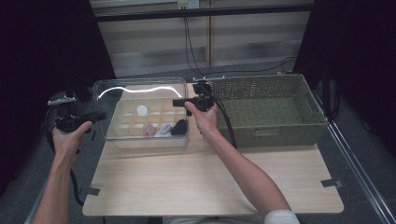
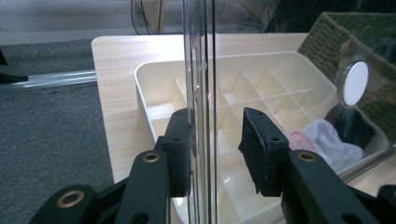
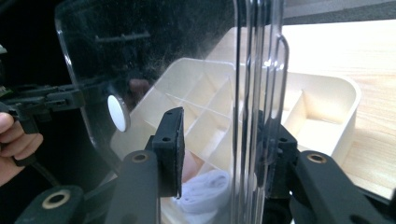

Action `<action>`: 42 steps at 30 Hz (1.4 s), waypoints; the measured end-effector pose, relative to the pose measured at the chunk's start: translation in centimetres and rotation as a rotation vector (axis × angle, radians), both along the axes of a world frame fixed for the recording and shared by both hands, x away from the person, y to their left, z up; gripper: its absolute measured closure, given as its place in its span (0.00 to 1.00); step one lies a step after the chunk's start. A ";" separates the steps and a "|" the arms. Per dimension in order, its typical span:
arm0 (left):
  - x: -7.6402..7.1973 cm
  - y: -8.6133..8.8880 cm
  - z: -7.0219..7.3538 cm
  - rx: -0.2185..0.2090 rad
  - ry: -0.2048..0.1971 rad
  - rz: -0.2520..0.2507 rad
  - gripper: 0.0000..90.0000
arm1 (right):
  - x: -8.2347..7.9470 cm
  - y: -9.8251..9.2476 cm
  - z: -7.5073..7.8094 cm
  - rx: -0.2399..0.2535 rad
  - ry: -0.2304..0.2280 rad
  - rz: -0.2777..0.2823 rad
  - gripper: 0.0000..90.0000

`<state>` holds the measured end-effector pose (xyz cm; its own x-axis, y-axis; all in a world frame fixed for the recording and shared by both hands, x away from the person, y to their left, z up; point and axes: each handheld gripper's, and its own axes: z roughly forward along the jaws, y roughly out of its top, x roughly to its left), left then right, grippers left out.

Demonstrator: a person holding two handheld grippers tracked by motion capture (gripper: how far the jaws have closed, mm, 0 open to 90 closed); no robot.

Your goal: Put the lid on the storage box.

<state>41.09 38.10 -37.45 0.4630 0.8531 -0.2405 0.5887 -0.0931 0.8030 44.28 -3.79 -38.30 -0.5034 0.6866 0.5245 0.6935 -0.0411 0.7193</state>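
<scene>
A clear plastic lid [image 1: 140,91] with a white round disc [image 1: 142,110] on it hangs tilted just over a cream divided tray [image 1: 149,142]. My left gripper [image 1: 95,116] is at the lid's left end and my right gripper [image 1: 180,102] at its right end. In the left gripper view the lid's edge [image 2: 201,70] stands upright between the jaws of my left gripper [image 2: 217,123]. The right gripper view has the lid's edge [image 3: 259,70] between the jaws of my right gripper [image 3: 224,126]. Both grippers are shut on the lid. Pink, white and black items [image 1: 166,129] lie in the tray's front compartments.
A green woven basket [image 1: 275,135] stands on the right half of the wooden table [image 1: 210,186], close to the tray and my right hand. Cables hang behind the table. Grey carpet lies past the table's left edge.
</scene>
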 end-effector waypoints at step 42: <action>4.6 -0.7 -3.5 -0.008 0.114 -0.022 0.56 | 3.0 2.0 -2.7 -0.160 0.041 -0.071 0.44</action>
<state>45.70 37.42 -40.95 0.4510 0.8407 -0.2996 0.6740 -0.1007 0.7319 47.24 -1.82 -40.95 -0.4313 0.7959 0.4248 0.7220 0.0221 0.6915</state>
